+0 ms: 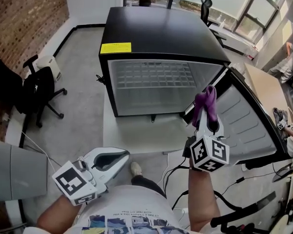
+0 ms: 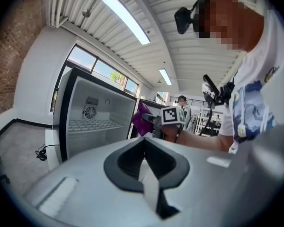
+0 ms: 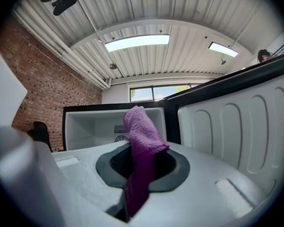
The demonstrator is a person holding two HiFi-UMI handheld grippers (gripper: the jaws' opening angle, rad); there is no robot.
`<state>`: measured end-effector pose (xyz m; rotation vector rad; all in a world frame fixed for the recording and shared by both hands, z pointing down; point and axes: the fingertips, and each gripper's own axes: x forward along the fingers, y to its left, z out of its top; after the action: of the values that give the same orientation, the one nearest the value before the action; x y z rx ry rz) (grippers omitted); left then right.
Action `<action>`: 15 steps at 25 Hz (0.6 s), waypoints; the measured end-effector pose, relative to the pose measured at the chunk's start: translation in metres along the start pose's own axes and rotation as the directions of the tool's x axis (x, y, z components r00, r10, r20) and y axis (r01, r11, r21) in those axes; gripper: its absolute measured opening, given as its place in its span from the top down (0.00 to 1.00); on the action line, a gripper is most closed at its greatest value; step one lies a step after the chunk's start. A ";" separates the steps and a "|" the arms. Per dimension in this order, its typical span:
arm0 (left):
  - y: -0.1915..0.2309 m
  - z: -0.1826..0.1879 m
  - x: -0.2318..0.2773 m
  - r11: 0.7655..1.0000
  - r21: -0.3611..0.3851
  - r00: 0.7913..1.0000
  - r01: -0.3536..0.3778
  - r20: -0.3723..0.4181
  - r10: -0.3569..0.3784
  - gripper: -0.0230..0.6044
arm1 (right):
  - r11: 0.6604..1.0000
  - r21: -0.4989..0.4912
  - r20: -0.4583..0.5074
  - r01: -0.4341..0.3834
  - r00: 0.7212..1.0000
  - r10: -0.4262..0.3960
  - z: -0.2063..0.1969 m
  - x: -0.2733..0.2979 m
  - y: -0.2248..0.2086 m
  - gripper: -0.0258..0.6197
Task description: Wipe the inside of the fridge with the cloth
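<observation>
Right hand-held gripper [image 1: 208,123] clamps purple cloth [image 1: 207,99] before open fridge [image 1: 151,48]; left hand-held gripper [image 1: 122,155] closed, empty.

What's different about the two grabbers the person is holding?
The right gripper is shut on a purple cloth, while the left gripper is shut with nothing in it. The right gripper is held up near the open fridge door, while the left gripper sits lower, close to the person's body and farther from the fridge. Both have the same pale grey shape.
</observation>
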<state>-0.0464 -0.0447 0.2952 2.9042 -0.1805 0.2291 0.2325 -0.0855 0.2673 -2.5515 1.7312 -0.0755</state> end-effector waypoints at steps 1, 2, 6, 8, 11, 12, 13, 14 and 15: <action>0.003 0.000 0.002 1.000 0.000 1.000 -0.001 -0.002 0.001 0.96 | 1.000 0.008 0.004 0.011 1.000 -0.011 0.000 0.008 -0.003 0.88; 0.006 0.001 0.004 1.000 -0.002 1.000 -0.004 -0.004 0.004 0.96 | 1.000 0.017 0.007 0.023 1.000 -0.023 -0.001 0.015 -0.005 0.88; 0.016 0.003 0.010 1.000 -0.005 1.000 -0.011 -0.010 0.011 0.96 | 0.996 0.041 0.017 0.073 0.997 -0.074 0.000 0.041 -0.013 0.88; 0.019 0.006 0.013 1.000 -0.003 1.000 -0.013 -0.012 0.013 0.96 | 0.994 0.050 0.020 0.093 0.995 -0.094 0.002 0.052 -0.015 0.88; 0.021 0.011 0.016 1.000 0.003 1.000 -0.016 -0.008 0.016 0.96 | 0.991 0.072 0.015 0.116 0.993 -0.117 0.004 0.067 -0.017 0.88; 0.022 0.012 0.017 1.000 0.005 1.000 -0.017 -0.007 0.017 0.96 | 0.989 0.080 0.016 0.122 0.992 -0.124 0.004 0.072 -0.018 0.88; 0.022 0.013 0.018 1.000 0.007 1.000 -0.018 -0.007 0.018 0.96 | 0.988 0.087 0.018 0.130 0.991 -0.133 0.005 0.077 -0.020 0.88; 0.023 0.014 0.018 1.000 0.009 1.000 -0.019 -0.006 0.019 0.96 | 0.986 0.093 0.021 0.139 0.990 -0.142 0.006 0.081 -0.021 0.88; 0.023 0.015 0.018 1.000 0.010 1.000 -0.021 -0.006 0.022 0.96 | 0.984 0.096 0.024 0.148 0.988 -0.151 0.006 0.085 -0.022 0.88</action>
<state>-0.0294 -0.0722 0.2890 2.9126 -0.2103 0.2427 0.2851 -0.1561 0.2635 -2.5949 1.4864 -0.1197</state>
